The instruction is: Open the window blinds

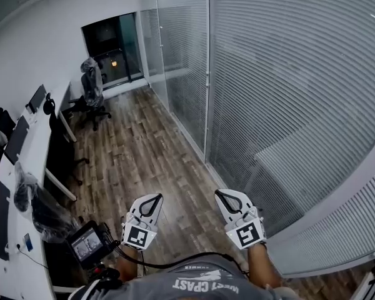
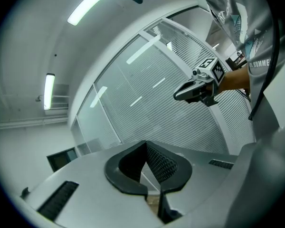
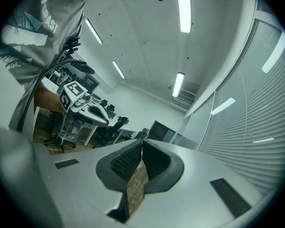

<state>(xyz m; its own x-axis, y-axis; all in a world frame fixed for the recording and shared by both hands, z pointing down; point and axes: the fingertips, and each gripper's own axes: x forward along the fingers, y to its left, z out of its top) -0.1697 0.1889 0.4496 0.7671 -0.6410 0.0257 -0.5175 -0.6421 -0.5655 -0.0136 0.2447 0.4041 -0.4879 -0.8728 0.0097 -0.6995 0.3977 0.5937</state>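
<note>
Window blinds (image 1: 300,74) (slats shut), desk (image 1: 32,147) opposite, office chair (image 1: 92,91) beyond

Head view layout: the white slatted window blinds (image 1: 300,74) fill the whole right side of the frame and run back to the dark glass doorway (image 1: 115,49) at the top, left of centre. The brown wood-plank floor (image 1: 144,149) runs down the middle. The long white surface (image 1: 25,274) hugs the left edge, with a flat black monitor (image 1: 17,139) on it. A plastic-wrapped black office chair (image 1: 90,95) stands in front of the doorway. At bottom centre, the left hand-held gripper (image 1: 151,200) and the right hand-held gripper (image 1: 225,197) sit side by side, apart, above the floor. The right one is nearer the blinds.
</note>
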